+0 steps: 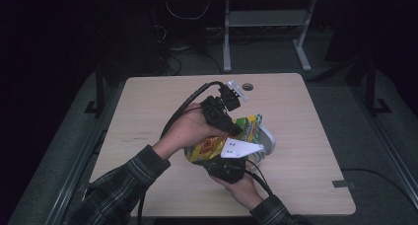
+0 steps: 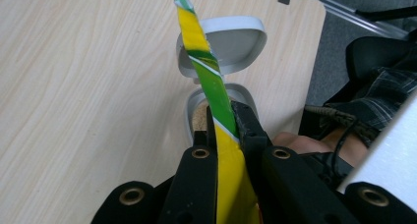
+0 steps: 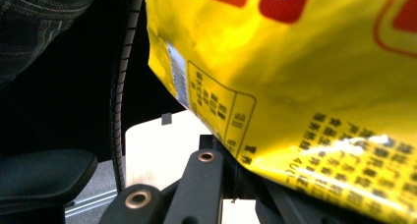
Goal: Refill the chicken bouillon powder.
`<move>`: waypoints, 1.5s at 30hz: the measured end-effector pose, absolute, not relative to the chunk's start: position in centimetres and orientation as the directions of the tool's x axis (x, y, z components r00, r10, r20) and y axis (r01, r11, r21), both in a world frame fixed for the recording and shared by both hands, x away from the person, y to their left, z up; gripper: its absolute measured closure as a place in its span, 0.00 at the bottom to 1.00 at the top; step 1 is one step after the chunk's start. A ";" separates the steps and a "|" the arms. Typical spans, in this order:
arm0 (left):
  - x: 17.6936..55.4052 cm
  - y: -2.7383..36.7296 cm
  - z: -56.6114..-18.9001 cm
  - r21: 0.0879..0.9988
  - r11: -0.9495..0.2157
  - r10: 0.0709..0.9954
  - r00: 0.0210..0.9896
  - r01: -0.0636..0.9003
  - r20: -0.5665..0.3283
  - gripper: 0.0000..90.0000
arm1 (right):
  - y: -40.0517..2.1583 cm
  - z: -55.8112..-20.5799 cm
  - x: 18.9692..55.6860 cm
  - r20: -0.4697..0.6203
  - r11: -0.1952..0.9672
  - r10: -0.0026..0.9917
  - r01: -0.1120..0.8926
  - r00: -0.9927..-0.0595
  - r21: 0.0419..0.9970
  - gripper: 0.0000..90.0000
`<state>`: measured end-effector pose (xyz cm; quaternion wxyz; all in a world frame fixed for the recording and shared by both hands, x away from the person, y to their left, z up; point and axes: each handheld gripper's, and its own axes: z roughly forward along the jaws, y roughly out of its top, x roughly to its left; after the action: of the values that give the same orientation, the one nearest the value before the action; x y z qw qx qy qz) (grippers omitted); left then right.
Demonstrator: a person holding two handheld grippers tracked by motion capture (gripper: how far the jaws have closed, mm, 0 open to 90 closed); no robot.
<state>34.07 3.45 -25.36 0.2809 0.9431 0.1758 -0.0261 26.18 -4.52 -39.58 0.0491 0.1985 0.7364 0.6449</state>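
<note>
While I watch from the high view, my left gripper (image 1: 235, 128) and my right gripper (image 1: 227, 162) both grip the crinkled yellow and green foil snack bag (image 1: 246, 129) above the middle of the pale wood-grain counter (image 1: 148, 111), the left one coming in from above and the right one from below. In the left gripper view the black jaws are pressed tight on the bag's thin green and yellow top edge (image 2: 216, 98), which rises edge-on between them. Beyond that edge sits the small white plastic container (image 2: 241, 98) with its hinged lid (image 2: 231, 42) flipped open and lying back on the counter; something pale brown and grainy shows inside the tub, directly beneath the bag. In the right gripper view my jaws are clamped on the lower corner of the bag (image 3: 295, 86), whose glossy yellow face with black print and red patches hangs just in front of the camera. From above, the container (image 1: 266, 138) peeks out on the right, just behind the bag, and my plaid sleeves (image 1: 118, 185) come in from the near edge of the counter
</note>
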 end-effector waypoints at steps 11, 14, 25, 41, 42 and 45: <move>34.1 4.8 -25.7 0.552 -0.752 0.304 0.932 0.361 -0.196 0.98 | -4.7 -40.5 26.4 0.205 0.117 0.364 0.263 -0.909 0.958 1.00; 34.2 5.4 -25.8 0.560 -0.745 0.300 0.932 0.363 -0.205 0.98 | -4.6 -40.6 26.4 0.207 0.122 0.369 0.268 -0.906 0.956 1.00; 34.0 7.8 -25.9 0.619 -0.690 0.299 0.927 0.375 -0.228 0.99 | -4.6 -41.0 26.4 0.214 0.137 0.380 0.283 -0.900 0.949 1.00; 33.8 11.5 -26.3 0.726 -0.587 0.286 0.931 0.358 -0.228 0.99 | -4.9 -41.0 26.4 0.212 0.153 0.406 0.295 -0.889 0.943 1.00; 33.8 11.7 -26.2 0.735 -0.579 0.285 0.932 0.354 -0.225 0.99 | -4.9 -41.0 26.4 0.210 0.155 0.408 0.294 -0.888 0.943 1.00; 33.7 12.4 -26.2 0.756 -0.554 0.292 0.932 0.349 -0.216 0.99 | -5.0 -41.0 26.3 0.204 0.161 0.412 0.292 -0.888 0.943 1.00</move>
<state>33.68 12.44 -26.18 0.4358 0.8809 0.1817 -0.0327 26.29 -4.98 -40.98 0.0498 0.2315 0.7604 0.6048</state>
